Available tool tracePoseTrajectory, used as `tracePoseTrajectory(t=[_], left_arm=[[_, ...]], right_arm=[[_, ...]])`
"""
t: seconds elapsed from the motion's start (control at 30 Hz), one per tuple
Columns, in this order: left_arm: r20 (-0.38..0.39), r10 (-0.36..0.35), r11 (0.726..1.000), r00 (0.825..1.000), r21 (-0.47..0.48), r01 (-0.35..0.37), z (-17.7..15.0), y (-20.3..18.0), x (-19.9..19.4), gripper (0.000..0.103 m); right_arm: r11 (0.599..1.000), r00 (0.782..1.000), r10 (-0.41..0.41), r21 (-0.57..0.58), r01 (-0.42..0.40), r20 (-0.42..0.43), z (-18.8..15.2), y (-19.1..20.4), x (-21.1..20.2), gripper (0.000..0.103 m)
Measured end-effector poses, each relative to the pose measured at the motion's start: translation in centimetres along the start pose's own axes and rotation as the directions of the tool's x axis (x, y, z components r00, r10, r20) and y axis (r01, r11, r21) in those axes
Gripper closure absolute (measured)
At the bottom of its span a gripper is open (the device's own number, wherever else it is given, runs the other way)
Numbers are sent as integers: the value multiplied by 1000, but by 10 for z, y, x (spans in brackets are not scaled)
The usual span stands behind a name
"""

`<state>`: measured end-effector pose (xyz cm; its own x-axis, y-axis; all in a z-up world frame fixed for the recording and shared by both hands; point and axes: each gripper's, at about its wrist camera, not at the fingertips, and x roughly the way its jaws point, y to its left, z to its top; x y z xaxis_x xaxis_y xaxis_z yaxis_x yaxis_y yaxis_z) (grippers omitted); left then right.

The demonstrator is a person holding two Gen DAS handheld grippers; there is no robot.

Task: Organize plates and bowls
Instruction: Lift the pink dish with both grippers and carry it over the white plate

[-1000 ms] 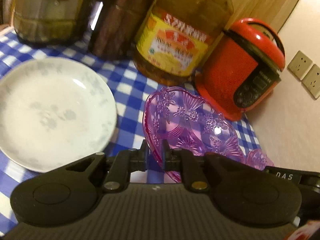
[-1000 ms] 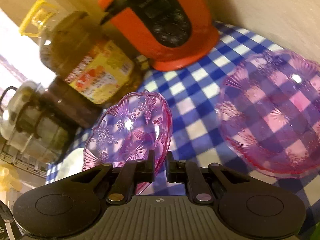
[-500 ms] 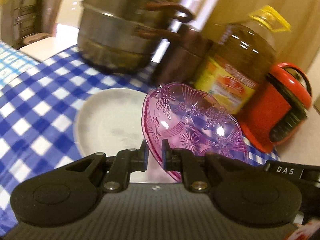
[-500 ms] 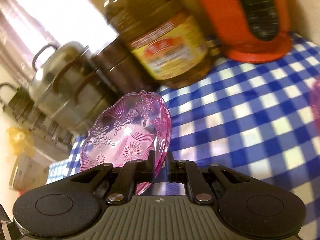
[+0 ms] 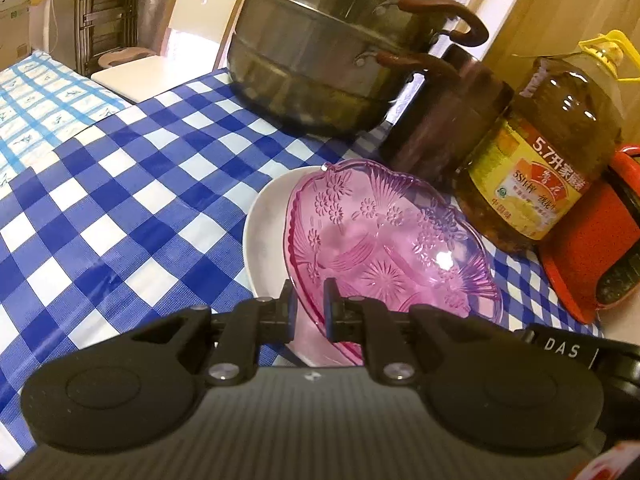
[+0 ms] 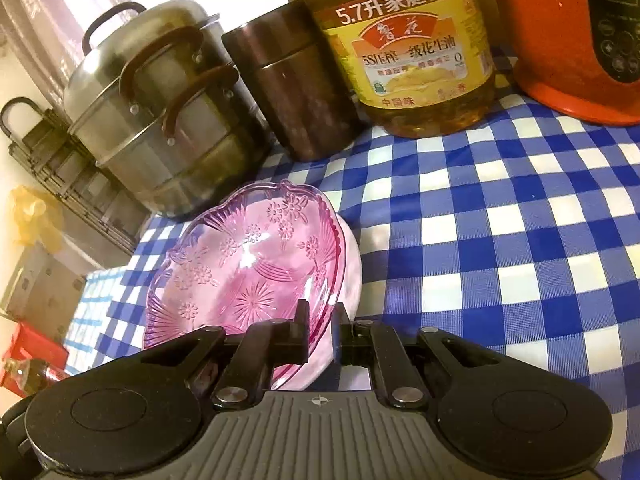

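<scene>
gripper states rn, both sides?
Left gripper: shut on the rim of the pink glass bowl, over the white plate.
Right gripper: shut on the same bowl's rim.

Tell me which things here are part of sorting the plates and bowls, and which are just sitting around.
Part of the job:
pink bowl, pinched at its rim by both the left gripper and the right gripper
white plate under it

Sitting around:
steamer pot
brown canister
oil bottle
red cooker
</scene>
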<state>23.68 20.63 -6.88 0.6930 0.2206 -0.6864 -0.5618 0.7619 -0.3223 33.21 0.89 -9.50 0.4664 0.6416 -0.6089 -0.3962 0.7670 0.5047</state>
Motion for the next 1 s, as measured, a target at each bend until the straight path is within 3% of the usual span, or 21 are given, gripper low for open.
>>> tracePoseTrajectory(t=[0.83, 0.93, 1.0], left_arm=[[14, 59, 997, 998, 44, -60, 1, 2, 15, 90], [38, 61, 996, 997, 58, -64, 0, 0, 13, 85], [59, 43, 998, 997, 43, -46, 1, 2, 10, 81]], right_arm=[[994, 1000, -23, -103, 23, -2, -8, 8, 23, 89], [994, 1000, -15, -108, 16, 5, -8, 9, 23, 82], [994, 1000, -2, -111, 4, 17, -8, 10, 21, 70]])
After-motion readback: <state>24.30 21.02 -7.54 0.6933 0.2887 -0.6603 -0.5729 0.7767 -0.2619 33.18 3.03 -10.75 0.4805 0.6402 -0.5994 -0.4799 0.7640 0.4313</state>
